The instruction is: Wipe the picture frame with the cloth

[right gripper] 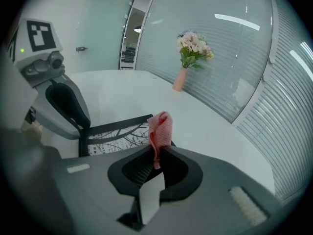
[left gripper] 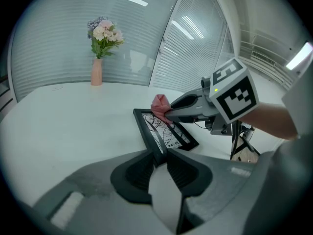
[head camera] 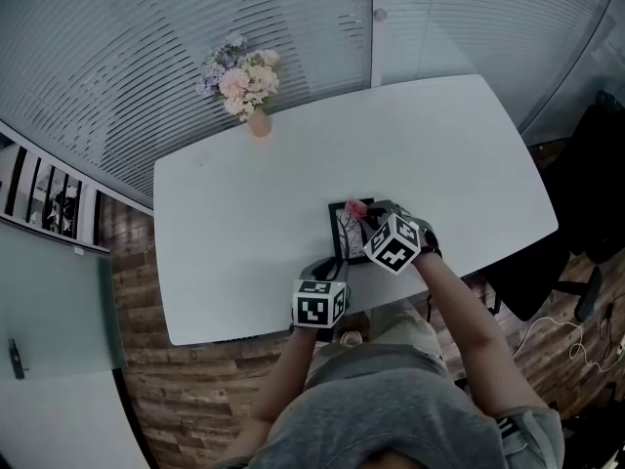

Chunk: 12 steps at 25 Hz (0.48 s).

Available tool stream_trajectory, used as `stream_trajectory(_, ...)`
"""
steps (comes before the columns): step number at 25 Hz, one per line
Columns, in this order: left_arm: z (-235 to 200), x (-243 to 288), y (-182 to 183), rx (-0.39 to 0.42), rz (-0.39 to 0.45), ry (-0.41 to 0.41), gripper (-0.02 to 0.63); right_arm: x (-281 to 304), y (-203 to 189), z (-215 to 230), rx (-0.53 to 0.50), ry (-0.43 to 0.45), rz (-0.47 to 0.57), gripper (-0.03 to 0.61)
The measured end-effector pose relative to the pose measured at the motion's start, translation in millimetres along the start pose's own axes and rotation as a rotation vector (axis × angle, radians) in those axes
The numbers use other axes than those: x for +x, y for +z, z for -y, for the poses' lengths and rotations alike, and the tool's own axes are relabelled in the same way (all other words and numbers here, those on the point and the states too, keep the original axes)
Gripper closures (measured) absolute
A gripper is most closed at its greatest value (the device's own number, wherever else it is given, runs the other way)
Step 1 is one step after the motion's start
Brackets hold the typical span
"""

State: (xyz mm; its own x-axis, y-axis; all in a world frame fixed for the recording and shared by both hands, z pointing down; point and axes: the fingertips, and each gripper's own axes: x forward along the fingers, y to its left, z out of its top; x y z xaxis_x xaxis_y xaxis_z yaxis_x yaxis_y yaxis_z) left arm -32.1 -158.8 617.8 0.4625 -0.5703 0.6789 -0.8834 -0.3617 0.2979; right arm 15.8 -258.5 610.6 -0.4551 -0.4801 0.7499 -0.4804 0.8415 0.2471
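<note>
A black picture frame (head camera: 346, 233) with a branch drawing lies near the white table's front edge. My left gripper (left gripper: 161, 156) is shut on the near corner of the picture frame (left gripper: 164, 132), which it holds tilted up. My right gripper (right gripper: 157, 153) is shut on a pink cloth (right gripper: 160, 130). In the left gripper view the pink cloth (left gripper: 160, 105) rests on the frame's far end. In the head view the cloth (head camera: 356, 207) shows at the frame's far edge, with the right gripper (head camera: 369, 222) over the picture.
A pink vase of flowers (head camera: 246, 91) stands at the table's far edge, well away from the frame. The white table (head camera: 439, 154) stretches to both sides. A dark chair (head camera: 586, 213) stands at the right, past the table's end.
</note>
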Motion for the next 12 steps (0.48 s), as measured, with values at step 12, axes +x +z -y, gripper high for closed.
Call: stream_trajectory(12,1.5,-0.5,0.3,0.007,0.006,0.014,0.531,-11.6,-6.7,-15.6,0.002,0.020,-0.008,0.540)
